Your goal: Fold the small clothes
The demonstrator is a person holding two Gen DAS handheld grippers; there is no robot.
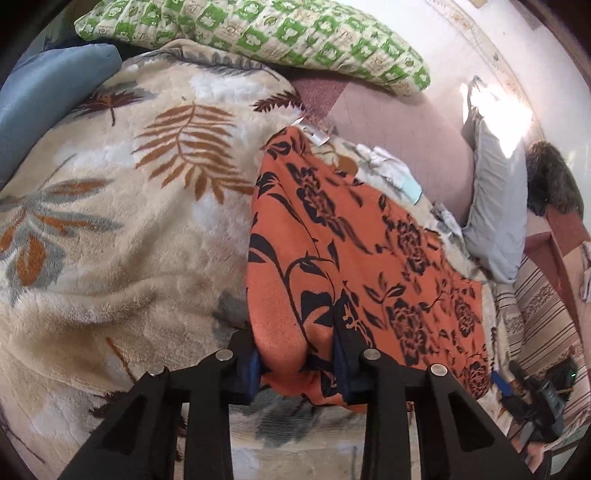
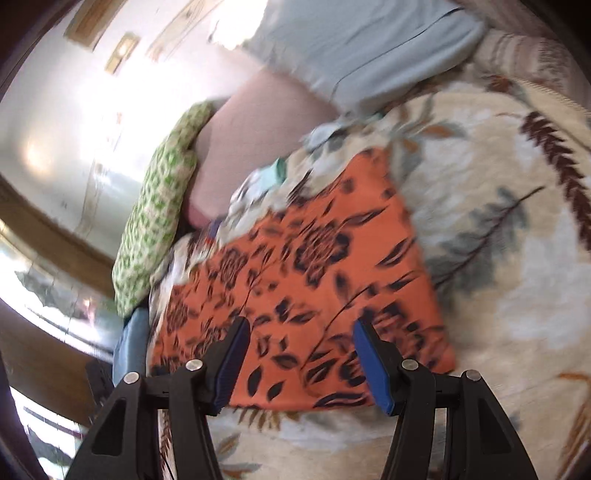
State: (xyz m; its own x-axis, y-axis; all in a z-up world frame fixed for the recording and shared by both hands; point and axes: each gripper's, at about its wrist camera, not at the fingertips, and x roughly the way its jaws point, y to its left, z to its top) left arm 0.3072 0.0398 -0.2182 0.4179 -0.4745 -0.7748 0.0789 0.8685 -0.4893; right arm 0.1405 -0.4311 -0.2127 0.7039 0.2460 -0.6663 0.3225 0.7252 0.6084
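An orange cloth with black flower print (image 1: 369, 240) lies spread on a beige leaf-print blanket (image 1: 129, 240). My left gripper (image 1: 297, 356) is at the cloth's near edge, and a fold of the orange fabric bulges up between its blue pads (image 1: 255, 363), which pinch it. In the blurred right wrist view the same orange cloth (image 2: 314, 251) lies flat. My right gripper (image 2: 302, 325) hovers over its near part, with the blue pads (image 2: 373, 365) wide apart and nothing pressed between them.
A green-checked pillow (image 1: 277, 33) and a blue cushion (image 1: 44, 92) lie at the back left. A grey pillow (image 1: 495, 206) leans at the right. Small pale garments (image 1: 391, 170) lie beyond the orange cloth, against the pink sofa back (image 1: 399, 122).
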